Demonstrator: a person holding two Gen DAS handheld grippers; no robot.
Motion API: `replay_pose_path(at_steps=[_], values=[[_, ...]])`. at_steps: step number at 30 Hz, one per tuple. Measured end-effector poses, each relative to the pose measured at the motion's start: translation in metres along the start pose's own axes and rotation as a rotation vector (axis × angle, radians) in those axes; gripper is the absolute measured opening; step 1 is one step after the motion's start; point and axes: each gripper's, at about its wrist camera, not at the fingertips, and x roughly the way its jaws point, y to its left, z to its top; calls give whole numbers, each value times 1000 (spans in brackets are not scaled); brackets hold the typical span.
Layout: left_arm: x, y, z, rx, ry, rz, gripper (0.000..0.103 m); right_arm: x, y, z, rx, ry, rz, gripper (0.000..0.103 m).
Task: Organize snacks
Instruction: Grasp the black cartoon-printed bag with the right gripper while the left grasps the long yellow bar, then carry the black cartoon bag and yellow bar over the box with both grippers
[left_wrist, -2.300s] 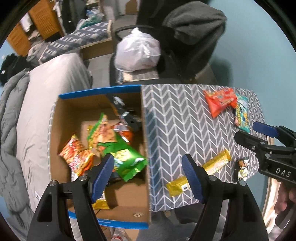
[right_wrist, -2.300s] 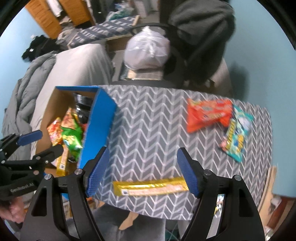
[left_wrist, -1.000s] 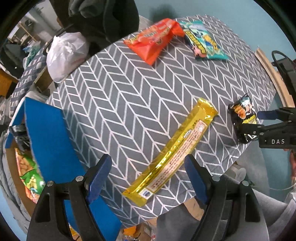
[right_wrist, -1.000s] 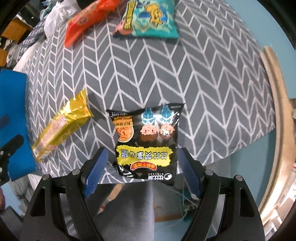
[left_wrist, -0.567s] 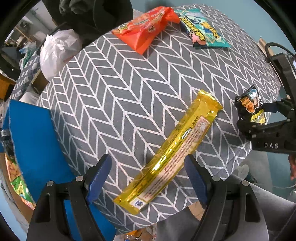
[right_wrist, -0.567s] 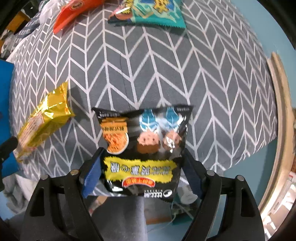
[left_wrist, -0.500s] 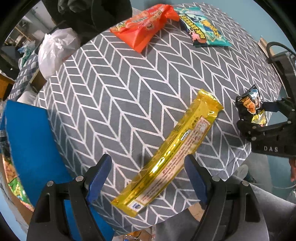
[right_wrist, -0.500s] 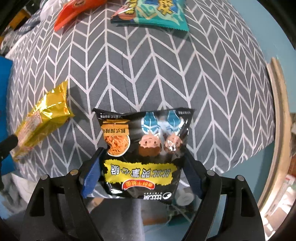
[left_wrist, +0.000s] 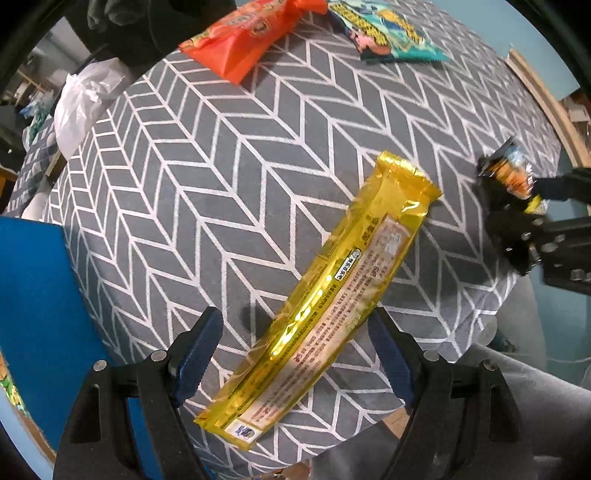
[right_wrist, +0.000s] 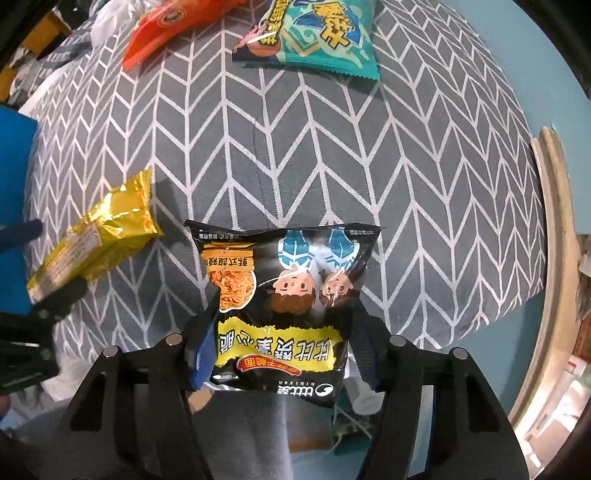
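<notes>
**Both grippers lower, right closing on noodle packet**

Left view: my left gripper (left_wrist: 293, 350) has sunk; jaws apart astride the gold wafer pack (left_wrist: 325, 299) on the surface (left_wrist: 207, 177).

Right view: my right gripper (right_wrist: 282, 347) jaws are closing, pressing the black noodle packet (right_wrist: 284, 295) at the near edge.

Home, lived-in bedroom or living room: soft grey seat with white chevron-patterned fabric (left_wrist: 207, 177), light blue painted wall (right_wrist: 554, 74), white plastic bag (left_wrist: 85, 99) on the floor, wooden furniture at top left, clutter beyond.

orange packet (left_wrist: 243, 33) and teal packet (right_wrist: 314, 33) cut off at the top edge
</notes>
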Motion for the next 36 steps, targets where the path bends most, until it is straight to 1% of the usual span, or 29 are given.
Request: replay_pose_path(at_steps=[3, 5, 6, 8, 9, 11, 13, 16, 17, 23, 27, 34, 36], values=[[9, 0, -1, -3, 12, -7, 82, -11, -2, 1, 5, -14, 18, 61], [13, -3, -3, -14, 14, -13, 77, -18, -2, 2, 4, -24, 30, 61], [13, -1, -4, -22, 12, -36, 69, -21, -1, 3, 2, -29, 35, 61], [12, 2, -7, -42, 2, -65, 59, -30, -2, 4, -1, -36, 45, 61], [11, 4, -9, -46, -3, -67, 50, -33, -1, 5, -2, -41, 50, 61], [9, 4, -9, -44, -4, -58, 44, -42, -1, 7, -6, -49, 59, 61], [5, 5, -9, -47, -3, -65, 37, -54, 1, 13, -10, -57, 64, 61], [-4, 14, -7, -61, 0, -48, 30, -71, 1, 15, -20, -65, 72, 61], [-9, 12, -8, -70, -1, -45, 29, -75, 2, 18, -24, -68, 71, 61], [-28, 41, -15, -168, -15, -73, 29, -98, 9, 29, -35, -85, 81, 61], [-42, 61, -24, -210, -28, -74, 29, -115, 15, 36, -45, -102, 91, 61], [-86, 90, -34, -301, -63, -80, 29, -142, 23, 41, -65, -122, 104, 61], [-94, 86, -31, -324, -74, -83, 29, -152, 27, 43, -74, -131, 108, 61]])
